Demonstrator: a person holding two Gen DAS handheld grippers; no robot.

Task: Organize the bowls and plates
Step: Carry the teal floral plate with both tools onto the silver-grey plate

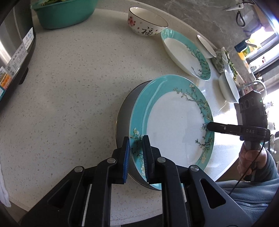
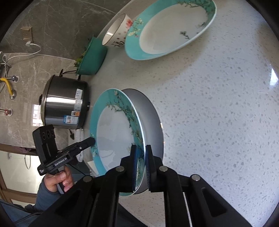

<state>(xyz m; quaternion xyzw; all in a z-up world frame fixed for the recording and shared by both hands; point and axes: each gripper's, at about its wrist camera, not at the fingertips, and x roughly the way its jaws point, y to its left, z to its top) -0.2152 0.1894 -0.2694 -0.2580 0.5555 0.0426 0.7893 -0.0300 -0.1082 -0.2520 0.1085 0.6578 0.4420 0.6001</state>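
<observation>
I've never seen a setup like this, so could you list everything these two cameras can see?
Held plate: one, teal rim, white centre, lifted over the counter, gripped on opposite rim edges.
Second plate: one, same pattern, farther back on the counter.
Floral bowl: one, white with red flowers, behind the second plate.
Small white dishes: two, by the counter's right edge.
Green basin: one, teal, back left, holding greens.
Rice cooker: one, steel and black, left end.
Counter: one, speckled white.
Left gripper: black, blue pads.
Right gripper: black, blue pads.

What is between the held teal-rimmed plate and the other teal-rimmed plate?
Only bare speckled countertop separates the held teal-rimmed plate from the other teal-rimmed plate; the right wrist view shows it.
</observation>
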